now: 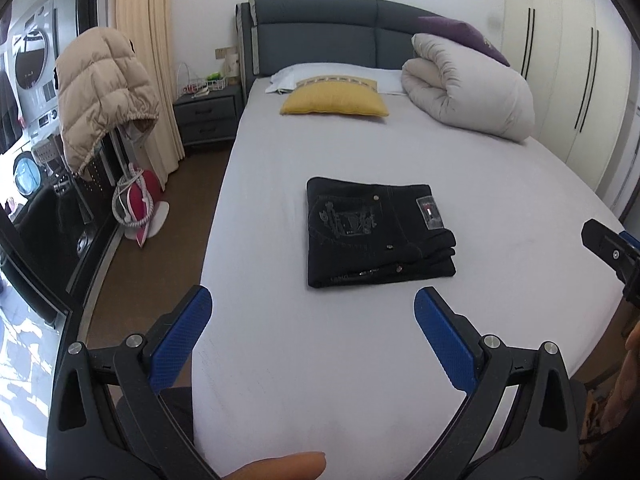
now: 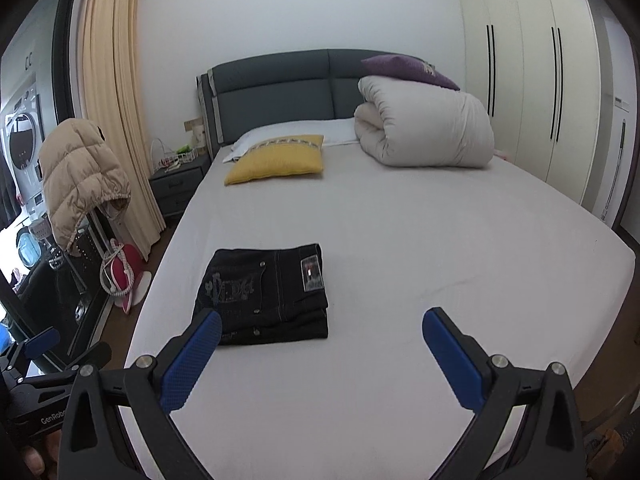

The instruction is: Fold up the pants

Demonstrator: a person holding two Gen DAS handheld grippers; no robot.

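The pants (image 1: 378, 232) lie folded into a compact dark rectangle on the bed (image 1: 360, 152), toward its foot end and nearer the left edge, back pocket embroidery and a label patch facing up. The left gripper (image 1: 312, 312) hangs above the sheet just short of the pants, jaws spread wide, holding nothing. The right gripper (image 2: 322, 330) is likewise wide open and empty, its left pad overlapping the near corner of the pants in the right wrist view; contact cannot be confirmed. At the head end lie 1 yellow cushion (image 1: 334, 98), a rolled duvet (image 1: 468, 88) and a purple pillow (image 1: 464, 34). A beige jacket (image 1: 102, 92) hangs left of the bed, beside a nightstand (image 1: 208, 116).
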